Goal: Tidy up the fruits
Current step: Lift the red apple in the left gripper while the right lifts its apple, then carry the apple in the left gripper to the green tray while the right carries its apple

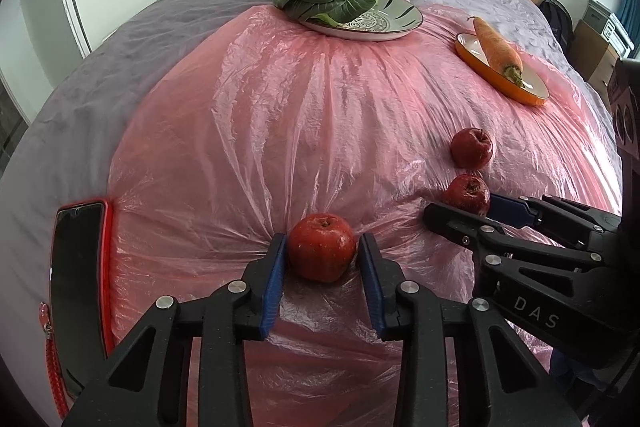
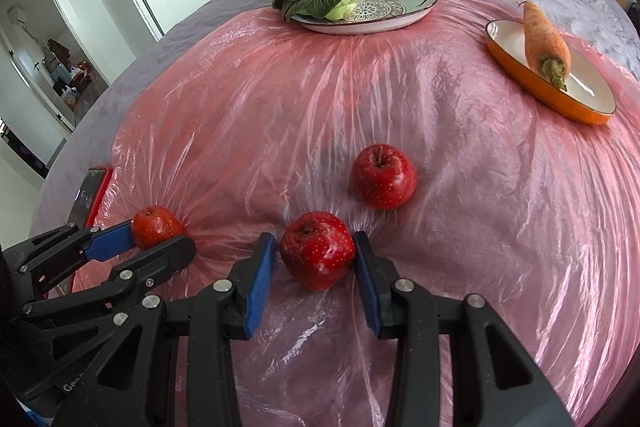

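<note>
Plastic sheet (image 2: 460,187): thin, glossy, wrinkled pink film. Apples (image 2: 384,181): shiny, speckled skin. Plates (image 2: 360,23): glazed ceramic. Bedspread (image 1: 100,75): matt grey cloth.
</note>
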### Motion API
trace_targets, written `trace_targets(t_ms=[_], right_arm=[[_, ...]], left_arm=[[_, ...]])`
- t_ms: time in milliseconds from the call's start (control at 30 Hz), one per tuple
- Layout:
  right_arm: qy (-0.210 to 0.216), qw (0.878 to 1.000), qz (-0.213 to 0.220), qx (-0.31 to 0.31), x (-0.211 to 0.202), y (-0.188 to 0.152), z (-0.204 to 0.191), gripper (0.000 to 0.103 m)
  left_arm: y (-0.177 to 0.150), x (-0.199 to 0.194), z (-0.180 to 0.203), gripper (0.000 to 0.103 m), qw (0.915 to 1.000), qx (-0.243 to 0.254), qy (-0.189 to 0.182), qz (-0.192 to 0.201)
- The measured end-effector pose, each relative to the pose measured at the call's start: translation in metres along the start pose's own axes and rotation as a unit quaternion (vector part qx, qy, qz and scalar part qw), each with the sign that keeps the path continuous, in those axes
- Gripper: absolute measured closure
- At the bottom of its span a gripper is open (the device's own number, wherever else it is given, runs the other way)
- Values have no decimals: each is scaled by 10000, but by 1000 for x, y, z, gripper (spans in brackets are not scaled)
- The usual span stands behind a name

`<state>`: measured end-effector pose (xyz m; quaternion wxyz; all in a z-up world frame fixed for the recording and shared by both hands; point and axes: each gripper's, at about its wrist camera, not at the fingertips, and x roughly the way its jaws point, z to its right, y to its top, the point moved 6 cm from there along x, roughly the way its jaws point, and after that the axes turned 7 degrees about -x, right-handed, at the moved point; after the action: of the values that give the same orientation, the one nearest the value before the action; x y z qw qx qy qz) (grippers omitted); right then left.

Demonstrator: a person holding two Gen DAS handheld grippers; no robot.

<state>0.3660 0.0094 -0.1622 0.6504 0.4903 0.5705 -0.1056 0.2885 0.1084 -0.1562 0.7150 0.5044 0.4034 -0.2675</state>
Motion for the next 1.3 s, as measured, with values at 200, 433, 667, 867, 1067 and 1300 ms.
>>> trace_targets(t_ms=[200, 433, 667, 867, 1067, 1300], right_arm=[[-2, 10000, -33, -39, 1, 0, 0, 43], [13, 10000, -31, -23, 1, -1, 1, 43], [22, 10000, 4, -17, -1, -1, 1, 43], [17, 10000, 19, -28, -4, -1, 0, 43], [24, 10000, 23, -18, -4, -2, 0, 43], [31, 10000, 41, -8, -5, -2, 0, 43]], left_arm=[[0, 0, -1, 73, 10000, -45, -31, -31], [-1, -2, -4, 75, 9999, -113, -91, -49], [-3, -5, -7, 75, 9996, -199, -170, -42], [-3, -9, -9, 75, 9992, -302, -263, -61], [-5, -10, -10, 75, 9992, -284, -258, -72], [-6, -11, -10, 75, 9994, -238, -243, -51]])
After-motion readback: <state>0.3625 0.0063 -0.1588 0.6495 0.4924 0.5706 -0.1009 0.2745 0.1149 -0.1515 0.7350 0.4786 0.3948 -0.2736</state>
